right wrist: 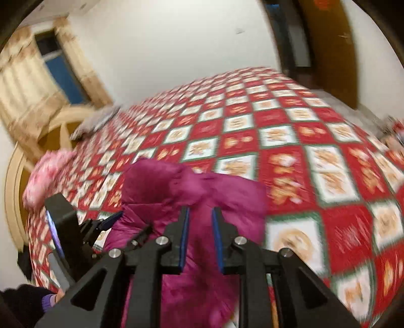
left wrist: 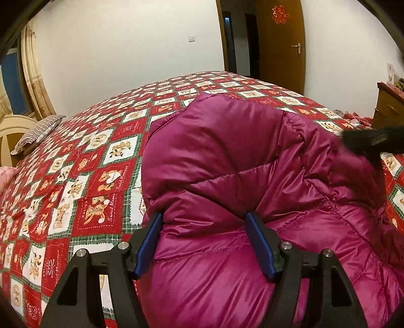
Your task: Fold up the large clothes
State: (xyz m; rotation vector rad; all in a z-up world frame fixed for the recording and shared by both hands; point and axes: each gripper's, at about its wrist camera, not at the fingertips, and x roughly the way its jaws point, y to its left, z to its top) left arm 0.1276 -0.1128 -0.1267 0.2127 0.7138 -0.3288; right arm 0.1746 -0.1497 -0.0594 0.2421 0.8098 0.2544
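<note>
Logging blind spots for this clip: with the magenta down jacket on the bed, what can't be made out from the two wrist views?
- Jacket near part: left wrist view, cut off by the bottom edge and the left gripper.
- Right gripper grip: right wrist view, motion blur; whether the pads press the fabric is unclear.
- Bedspread print: right wrist view, blurred.
- Red door decoration: left wrist view, too small to read.

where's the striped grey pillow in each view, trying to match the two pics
Left wrist view: the striped grey pillow lies at the far left, on the edge of the red checked bedspread, beside the cream headboard.
Right wrist view: the same pillow, blurred, sits upper left, again against the headboard.
Shared landmark: the shiny magenta quilted down jacket on the bedspread, low and central in both.
</note>
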